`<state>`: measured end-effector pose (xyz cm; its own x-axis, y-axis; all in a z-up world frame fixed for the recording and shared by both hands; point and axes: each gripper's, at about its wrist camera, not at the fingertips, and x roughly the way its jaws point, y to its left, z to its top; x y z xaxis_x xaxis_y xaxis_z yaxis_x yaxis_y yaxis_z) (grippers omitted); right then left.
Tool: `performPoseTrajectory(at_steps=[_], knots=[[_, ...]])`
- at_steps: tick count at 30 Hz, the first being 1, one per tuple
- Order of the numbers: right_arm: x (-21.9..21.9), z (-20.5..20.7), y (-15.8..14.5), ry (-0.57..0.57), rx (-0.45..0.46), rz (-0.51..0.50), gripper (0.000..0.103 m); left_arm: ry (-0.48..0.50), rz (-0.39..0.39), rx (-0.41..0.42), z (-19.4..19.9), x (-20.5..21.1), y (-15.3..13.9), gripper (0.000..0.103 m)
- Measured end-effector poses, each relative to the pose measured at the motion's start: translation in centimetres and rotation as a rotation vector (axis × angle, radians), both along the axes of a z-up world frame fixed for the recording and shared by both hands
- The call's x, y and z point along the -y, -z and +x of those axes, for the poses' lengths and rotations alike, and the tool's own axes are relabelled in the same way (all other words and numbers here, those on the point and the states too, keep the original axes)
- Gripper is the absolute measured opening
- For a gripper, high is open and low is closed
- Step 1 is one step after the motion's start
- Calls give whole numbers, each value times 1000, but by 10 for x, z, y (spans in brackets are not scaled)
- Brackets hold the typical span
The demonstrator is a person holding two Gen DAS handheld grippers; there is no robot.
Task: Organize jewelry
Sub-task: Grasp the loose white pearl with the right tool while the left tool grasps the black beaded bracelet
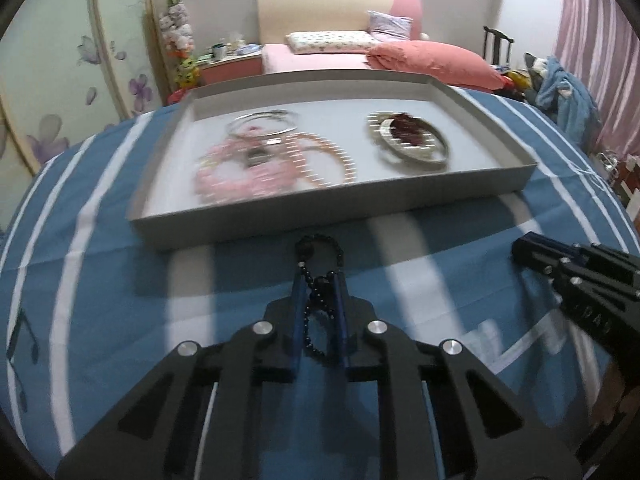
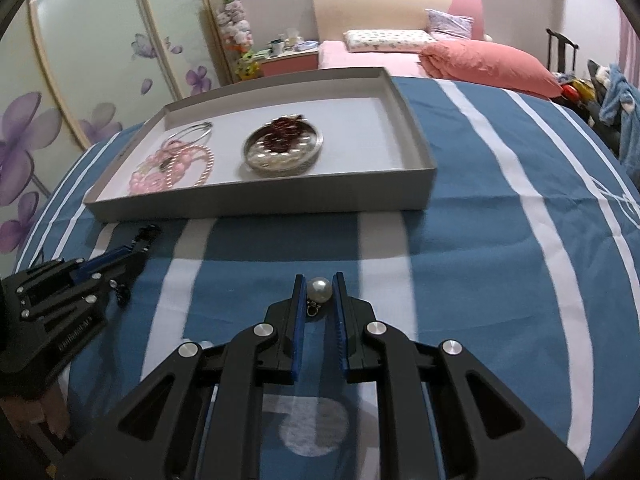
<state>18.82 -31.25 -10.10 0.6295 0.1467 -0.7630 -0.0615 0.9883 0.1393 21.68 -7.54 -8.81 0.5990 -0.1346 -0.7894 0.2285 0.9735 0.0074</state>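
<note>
Blue-and-white striped cloth lies bare between the two tongs and right of the grey tray point(image 2: 416, 168), whose near edge sits just beyond the left tongs point(image 1: 318, 278), clamped on a black bead chain point(image 1: 320, 256), while the right tongs point(image 2: 318, 280) pinch a pearl pendant point(image 2: 319, 290).

Pink bed point(image 2: 440, 56), floral wardrobe doors point(image 2: 80, 92), pink curtains point(image 1: 596, 52) behind.
</note>
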Motion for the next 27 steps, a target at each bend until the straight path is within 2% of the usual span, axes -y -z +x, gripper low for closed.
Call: performPoseTrajectory(at_steps=[6, 11, 13, 15, 27], knots=[[-21, 0, 0, -43, 11, -49, 14, -38, 7, 9, -11, -33, -1, 18], [-24, -1, 0, -50, 11, -62, 14, -31, -30, 2, -13, -40, 0, 30], [-24, -1, 0, -50, 11, -64, 14, -13, -28, -1, -13, -38, 1, 41], [-25, -1, 0, -50, 12, -71, 15, -8, -16, -2, -12, -34, 1, 45], [-26, -2, 0, -50, 11, -62, 15, -11, -25, -4, -12, -36, 1, 45]])
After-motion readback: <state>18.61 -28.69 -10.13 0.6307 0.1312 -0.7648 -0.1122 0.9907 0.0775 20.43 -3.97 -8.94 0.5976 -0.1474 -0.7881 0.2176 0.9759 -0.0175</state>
